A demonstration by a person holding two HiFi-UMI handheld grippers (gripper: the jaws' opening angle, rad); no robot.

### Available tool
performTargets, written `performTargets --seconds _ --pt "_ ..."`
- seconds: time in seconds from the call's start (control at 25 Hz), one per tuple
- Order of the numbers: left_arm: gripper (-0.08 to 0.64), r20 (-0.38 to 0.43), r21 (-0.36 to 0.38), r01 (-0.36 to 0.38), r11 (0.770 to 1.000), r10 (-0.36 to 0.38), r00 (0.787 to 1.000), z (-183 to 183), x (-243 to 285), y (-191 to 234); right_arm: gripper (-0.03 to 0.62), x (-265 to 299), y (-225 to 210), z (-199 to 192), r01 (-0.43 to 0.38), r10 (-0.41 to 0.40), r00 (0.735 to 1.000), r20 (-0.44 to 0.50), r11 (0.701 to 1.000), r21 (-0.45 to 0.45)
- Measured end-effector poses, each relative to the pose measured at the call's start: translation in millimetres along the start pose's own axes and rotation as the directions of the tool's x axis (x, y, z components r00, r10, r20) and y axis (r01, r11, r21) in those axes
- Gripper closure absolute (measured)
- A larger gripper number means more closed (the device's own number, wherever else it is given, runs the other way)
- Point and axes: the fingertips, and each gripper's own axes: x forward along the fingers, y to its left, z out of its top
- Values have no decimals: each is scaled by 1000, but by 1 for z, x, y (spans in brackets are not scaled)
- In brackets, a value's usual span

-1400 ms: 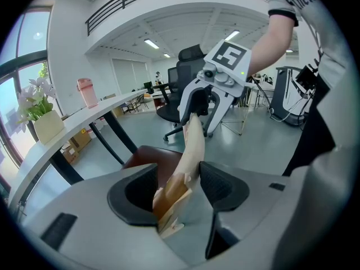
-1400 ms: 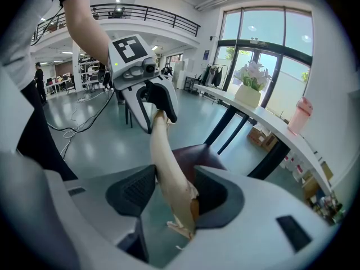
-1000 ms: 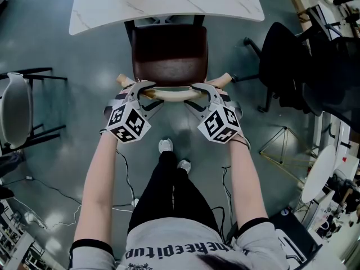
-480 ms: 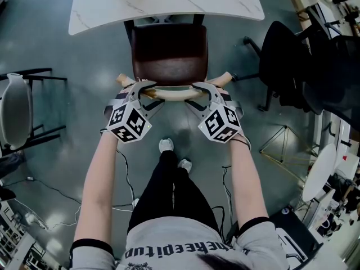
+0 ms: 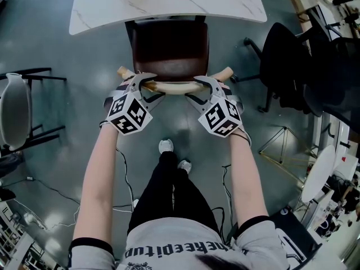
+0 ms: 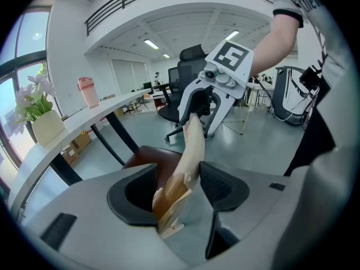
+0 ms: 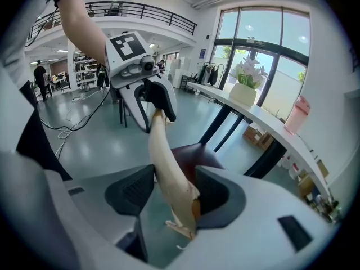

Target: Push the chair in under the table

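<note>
Chair (image 5: 170, 52): stands on the grey floor (image 5: 56, 44), square to the counter (image 5: 169, 1). Far edge of the seat lies just beneath the counter's near edge; most of the seat is out in the open. Judged early to midway: the first bit is tucked, and the bulk of the push is left. Seat dark reddish-brown, padded look, on black legs. Back rail (image 5: 174, 86) is pale curved wood, and its cut ends look rough and chipped in both gripper views. Left gripper (image 5: 143, 82) straddles the rail near its left end, jaws apart with a gap at each pad. Right gripper (image 5: 205, 84) straddles the right end, jaws opening; the rail between them leans on one pad and is clear of the other. Neither clamps.
</note>
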Motion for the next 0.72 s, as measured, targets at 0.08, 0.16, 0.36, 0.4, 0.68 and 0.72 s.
performTargets --seconds 0.08,0.16,0.36,0.4,0.68,0.72 --pt "316 8 9 -3 1000 3 1000 0 0 0 360 0 0 0 3 -3 1000 4 1000 -2" --pt "316 12 14 -3 1000 3 1000 0 -1 -1 360 0 1 0 2 -2 1000 4 1000 -3" --pt "318 12 18 2 1000 -2 1000 -1 -2 1 360 1 0 1 0 0 1000 3 1000 -5" --pt "318 13 18 -1 1000 0 1000 -1 -1 2 362 2 -1 1 4 -4 1000 3 1000 -3" --pt "319 6 14 16 1000 -16 1000 -2 2 14 357 8 -10 4 13 -13 1000 -4 1000 7" --pt "318 12 18 10 1000 -10 1000 -2 1 14 357 8 -10 4 13 -13 1000 -5 1000 8"
